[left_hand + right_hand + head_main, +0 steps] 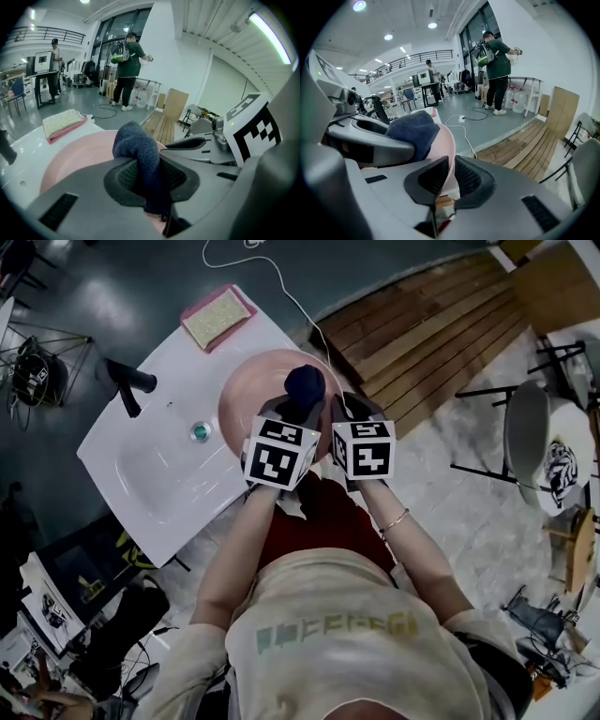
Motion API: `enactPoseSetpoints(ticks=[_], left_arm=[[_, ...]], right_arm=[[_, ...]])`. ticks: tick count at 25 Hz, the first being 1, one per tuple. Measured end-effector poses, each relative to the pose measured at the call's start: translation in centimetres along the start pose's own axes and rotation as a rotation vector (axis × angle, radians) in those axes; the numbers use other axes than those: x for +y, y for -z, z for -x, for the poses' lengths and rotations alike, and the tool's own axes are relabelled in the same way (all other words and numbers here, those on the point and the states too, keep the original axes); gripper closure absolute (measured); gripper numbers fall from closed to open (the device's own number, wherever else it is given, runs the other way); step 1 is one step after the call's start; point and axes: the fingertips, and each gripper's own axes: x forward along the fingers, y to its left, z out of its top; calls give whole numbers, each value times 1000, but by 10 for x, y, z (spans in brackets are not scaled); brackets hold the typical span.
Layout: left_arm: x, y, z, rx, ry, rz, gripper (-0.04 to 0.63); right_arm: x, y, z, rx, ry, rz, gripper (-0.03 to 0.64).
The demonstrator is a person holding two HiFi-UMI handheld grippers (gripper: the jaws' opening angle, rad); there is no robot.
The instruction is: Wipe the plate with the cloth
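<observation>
A pink plate (251, 390) is held up over the right part of a white sink counter (159, 399). My right gripper (448, 174) is shut on the plate's rim (449, 154), holding it edge-on. My left gripper (149, 182) is shut on a dark blue cloth (138, 154), which bunches up above the jaws and rests against the plate's face (79, 157). In the head view the cloth (305, 383) shows as a dark ball over the plate, just beyond both marker cubes.
On the counter's far corner lies a yellow sponge on a pink cloth (217, 317). A black tap (131, 382) and a basin with a drain (200, 431) lie left of the plate. A white cable (281, 287) crosses the floor. People stand far off (126, 70).
</observation>
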Motion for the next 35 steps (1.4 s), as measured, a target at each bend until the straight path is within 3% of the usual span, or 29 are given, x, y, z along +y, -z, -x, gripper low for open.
enactPoseSetpoints(ticks=[7,14,30,35], left_arm=[[-13,9,-22,54,15,-20,515],[8,19,-18,70,-11,-24,515],[84,31,32,67,-125,14,515],[103,26,52,49,-211,3,515]], right_arm=[[-1,0,1,1,-34,-7,549],[1,3,-1,3,-15,12,549],[8,9,9,1,69,32,548],[0,12,14,-1,96,27,549]])
